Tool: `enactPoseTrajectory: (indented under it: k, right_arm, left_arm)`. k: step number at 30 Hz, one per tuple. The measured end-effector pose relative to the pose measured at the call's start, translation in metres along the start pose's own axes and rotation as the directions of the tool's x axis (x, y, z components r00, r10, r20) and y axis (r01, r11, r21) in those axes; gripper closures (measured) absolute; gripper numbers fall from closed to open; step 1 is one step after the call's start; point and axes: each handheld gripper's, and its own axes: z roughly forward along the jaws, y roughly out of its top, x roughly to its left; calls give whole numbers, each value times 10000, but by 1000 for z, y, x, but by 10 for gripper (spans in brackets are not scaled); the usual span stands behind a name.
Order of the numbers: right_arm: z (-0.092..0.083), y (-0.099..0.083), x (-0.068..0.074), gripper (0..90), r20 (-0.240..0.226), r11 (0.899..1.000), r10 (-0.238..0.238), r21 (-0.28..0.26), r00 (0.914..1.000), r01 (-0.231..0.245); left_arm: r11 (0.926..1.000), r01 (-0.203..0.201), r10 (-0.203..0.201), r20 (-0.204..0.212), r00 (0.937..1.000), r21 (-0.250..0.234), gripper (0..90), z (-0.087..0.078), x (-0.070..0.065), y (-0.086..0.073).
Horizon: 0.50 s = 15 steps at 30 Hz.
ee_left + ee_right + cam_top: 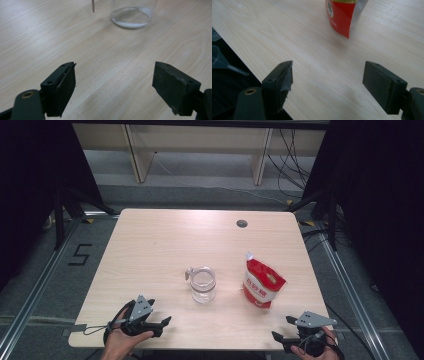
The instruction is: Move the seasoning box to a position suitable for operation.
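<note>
A clear glass jar (203, 285) with a little white powder at its bottom stands near the middle of the wooden table (165, 240); its base (131, 17) shows ahead in the left gripper view. A red and white pouch (262, 284) stands to the jar's right, and its lower end (342, 16) shows in the right gripper view. My left gripper (165, 324) rests at the front left edge, jaws open and empty (113, 86). At the front right edge my right gripper (282, 329) is open too, with nothing between its jaws (328, 83).
A round cable hole (242, 223) sits near the table's far edge. A clear funnel (222, 61) lies off the table's edge in the right gripper view. Black curtains hang at both sides, with cables and shelf legs on the floor behind.
</note>
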Motion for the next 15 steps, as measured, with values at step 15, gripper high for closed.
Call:
enactPoseTrajectory:
  k: [15]
  right_arm:
    - [1,0,0,253,-108,10000,-63,-61,9999,63]
  left_arm:
    - [9994,-124,117,-217,9997,-328,233,9,12,9]
